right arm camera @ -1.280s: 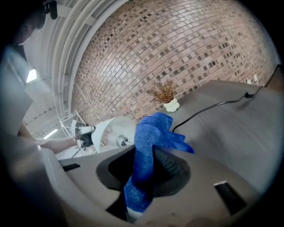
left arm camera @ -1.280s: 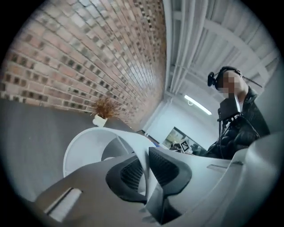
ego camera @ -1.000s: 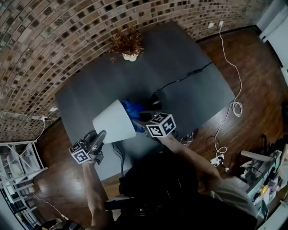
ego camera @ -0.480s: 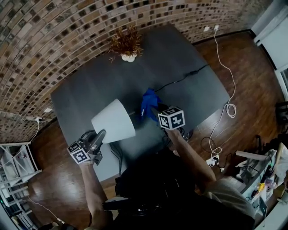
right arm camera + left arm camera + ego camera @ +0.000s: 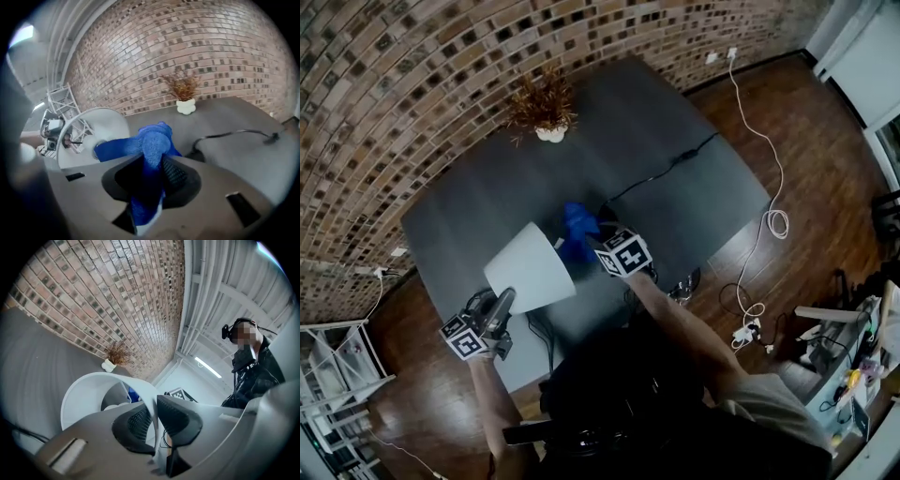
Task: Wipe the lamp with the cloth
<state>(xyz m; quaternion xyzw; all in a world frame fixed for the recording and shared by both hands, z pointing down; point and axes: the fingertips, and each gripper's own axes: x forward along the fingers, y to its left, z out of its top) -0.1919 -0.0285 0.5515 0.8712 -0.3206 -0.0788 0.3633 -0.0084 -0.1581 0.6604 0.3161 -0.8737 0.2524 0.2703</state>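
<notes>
The white lamp shade (image 5: 530, 267) lies tilted over the dark grey table (image 5: 478, 202). My left gripper (image 5: 504, 298) is shut on its wide rim. In the left gripper view the thin rim (image 5: 149, 401) is pinched between the two black pads of the left gripper (image 5: 153, 416). The blue cloth (image 5: 576, 229) bunches at the shade's narrow end, beside the lamp's black base (image 5: 609, 214). My right gripper (image 5: 592, 242) is shut on it. In the right gripper view the cloth (image 5: 152, 150) fills the jaws of the right gripper (image 5: 152, 180), with the shade (image 5: 101, 126) just left of it.
A dried plant in a white pot (image 5: 542, 108) stands at the table's far edge by the brick wall. The lamp's black cord (image 5: 675, 159) runs right across the table. A white cable (image 5: 773, 220) and a power strip (image 5: 745, 333) lie on the wood floor.
The right gripper carried the cloth off the shade to the right, then back left and down to the shade's narrow end. The left gripper kept its hold on the rim.
</notes>
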